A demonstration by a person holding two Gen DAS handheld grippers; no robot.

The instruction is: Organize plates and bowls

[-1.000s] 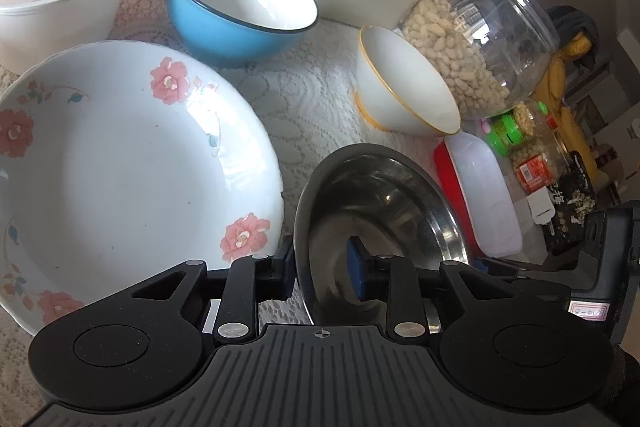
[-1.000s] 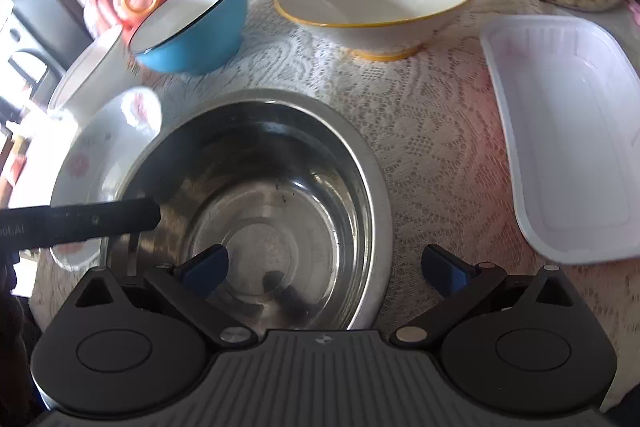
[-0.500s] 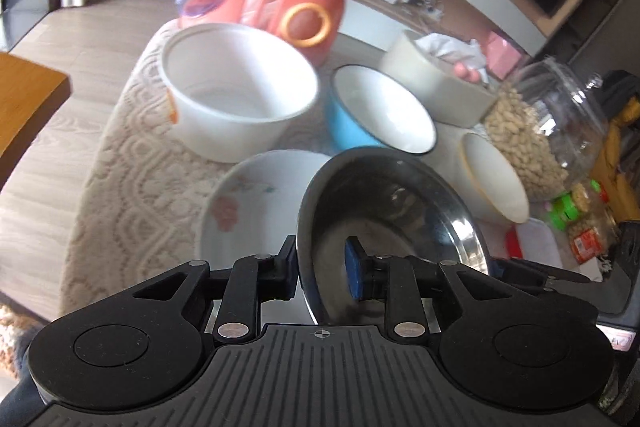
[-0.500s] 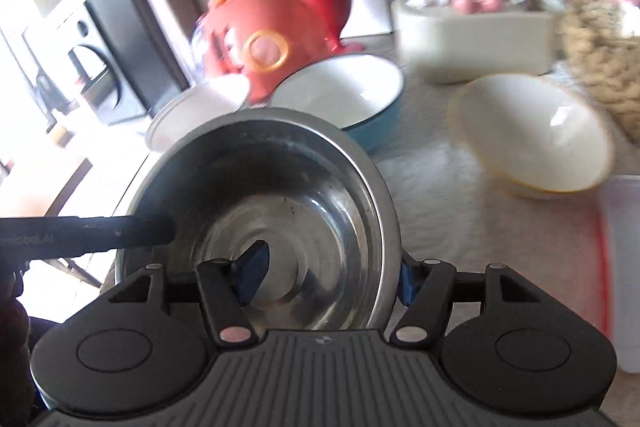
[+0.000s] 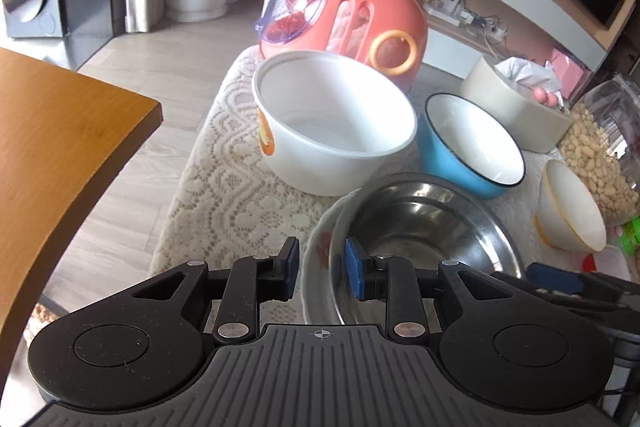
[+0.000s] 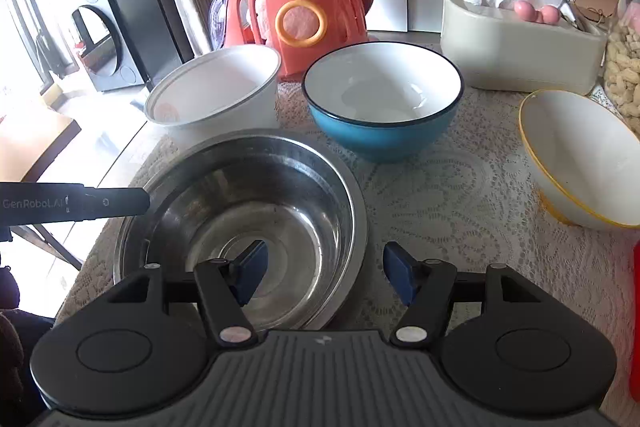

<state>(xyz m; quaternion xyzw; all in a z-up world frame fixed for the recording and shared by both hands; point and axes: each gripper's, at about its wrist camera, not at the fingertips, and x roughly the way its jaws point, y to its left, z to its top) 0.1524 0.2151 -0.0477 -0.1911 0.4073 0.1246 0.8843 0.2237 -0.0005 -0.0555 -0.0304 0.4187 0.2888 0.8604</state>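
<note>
Both your grippers, left (image 5: 322,269) and right (image 6: 322,269), stand released astride the steel bowl's (image 5: 424,227) rim; pulling away carelessly could drag it toward the white bowl (image 5: 332,123) at 11 o'clock.

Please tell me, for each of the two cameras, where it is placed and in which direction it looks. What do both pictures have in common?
Left wrist: sits on the left gripper, looking along its fingers at the steel bowl, whose rim its open jaws straddle.
Right wrist: sits on the right gripper, open astride the opposite rim; the other gripper shows at the left.
Shared: steel bowl, white bowl, blue bowl, orange toy.
</note>
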